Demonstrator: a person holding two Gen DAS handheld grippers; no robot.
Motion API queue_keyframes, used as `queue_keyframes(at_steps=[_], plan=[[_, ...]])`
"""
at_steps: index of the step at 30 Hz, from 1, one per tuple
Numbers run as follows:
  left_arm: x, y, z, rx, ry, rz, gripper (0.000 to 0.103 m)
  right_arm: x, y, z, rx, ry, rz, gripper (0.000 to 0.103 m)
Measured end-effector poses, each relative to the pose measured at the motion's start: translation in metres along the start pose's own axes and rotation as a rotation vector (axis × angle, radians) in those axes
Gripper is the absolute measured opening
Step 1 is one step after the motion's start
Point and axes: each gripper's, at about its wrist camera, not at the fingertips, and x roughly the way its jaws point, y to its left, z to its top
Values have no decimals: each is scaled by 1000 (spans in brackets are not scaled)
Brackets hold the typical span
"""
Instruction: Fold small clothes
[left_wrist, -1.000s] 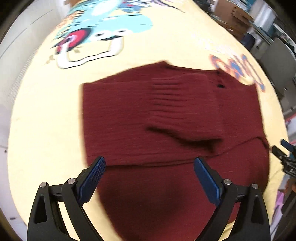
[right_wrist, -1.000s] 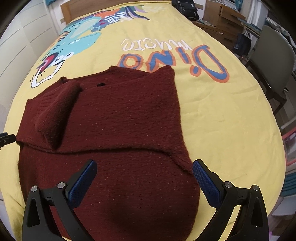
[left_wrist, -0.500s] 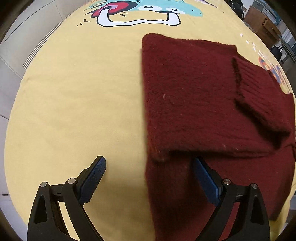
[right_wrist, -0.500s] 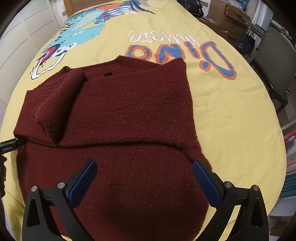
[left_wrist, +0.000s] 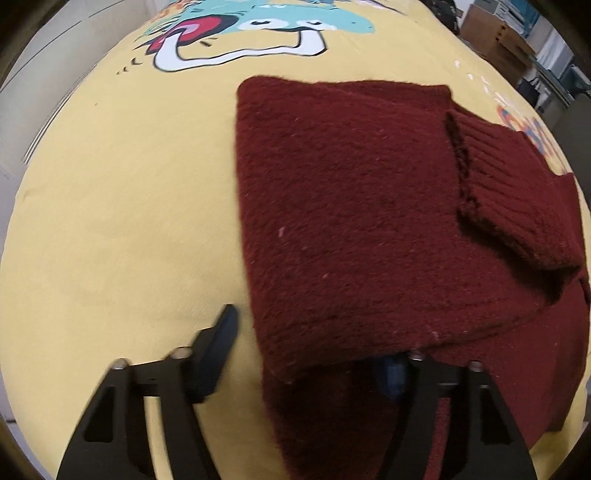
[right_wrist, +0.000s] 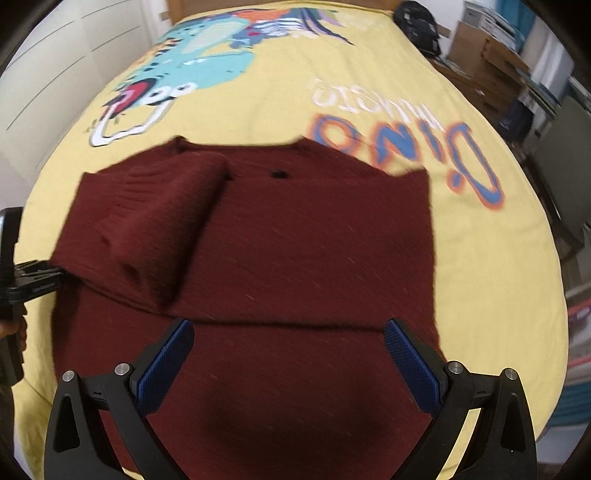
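Observation:
A dark red knit sweater (left_wrist: 369, 229) lies partly folded on the yellow bed cover (left_wrist: 122, 206), with a ribbed sleeve cuff (left_wrist: 517, 206) laid across it. My left gripper (left_wrist: 306, 354) is open at the sweater's left edge; its right finger is tucked under the folded upper layer, its left finger (left_wrist: 218, 350) rests on the cover. In the right wrist view the sweater (right_wrist: 295, 236) fills the middle. My right gripper (right_wrist: 288, 365) is open and empty, above the sweater's near half. The left gripper (right_wrist: 33, 277) shows at the sweater's left edge.
The cover carries a dinosaur print (right_wrist: 192, 70) and lettering (right_wrist: 406, 136). Cardboard boxes (right_wrist: 491, 62) and a grey chair (right_wrist: 569, 158) stand beyond the bed's right side. White panelled doors (right_wrist: 62, 62) are on the left. A dark bag (right_wrist: 421, 22) sits at the far end.
My left gripper swung from above the sweater to its left edge, and its right finger slid under the folded layer. My right gripper moved slightly forward over the sweater.

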Motion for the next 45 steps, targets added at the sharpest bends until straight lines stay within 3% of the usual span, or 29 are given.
queue_keyframes(at_steps=[2, 5, 10, 16, 20, 24, 25, 26, 27, 29, 32, 39, 45], plan=[[-4, -3, 4, 1, -5, -13, 29, -5, 15, 10, -31, -13, 23, 103], [-6, -6, 9, -1, -12, -8, 17, -9, 44, 28, -113, -24, 23, 103], [-4, 9, 8, -49, 13, -58, 17, -2, 97, 50, -244, -10, 59, 103], [4, 15, 15, -41, 26, -59, 17, 37, 161, 61, -442, 62, 4, 103], [5, 13, 22, -41, 29, -52, 17, 68, 184, 62, -486, 122, 7, 102], [5, 16, 17, -39, 35, -57, 17, 98, 196, 62, -496, 178, 11, 92], [6, 15, 18, -41, 36, -60, 17, 102, 196, 62, -495, 180, 5, 90], [6, 18, 17, -46, 37, -64, 18, 106, 195, 61, -494, 175, -6, 79], [6, 21, 16, -53, 38, -69, 18, 107, 192, 61, -489, 172, -13, 61], [6, 20, 16, -53, 38, -69, 18, 107, 183, 62, -460, 156, -14, 43], [0, 31, 12, -37, 39, -61, 18, 94, 155, 69, -358, 131, 67, 12], [2, 38, 16, -42, 53, -75, 18, 43, 71, 74, -92, -8, 205, 11], [1, 29, 12, -20, 42, -40, 18, 29, 7, 58, 40, -56, 151, 10]])
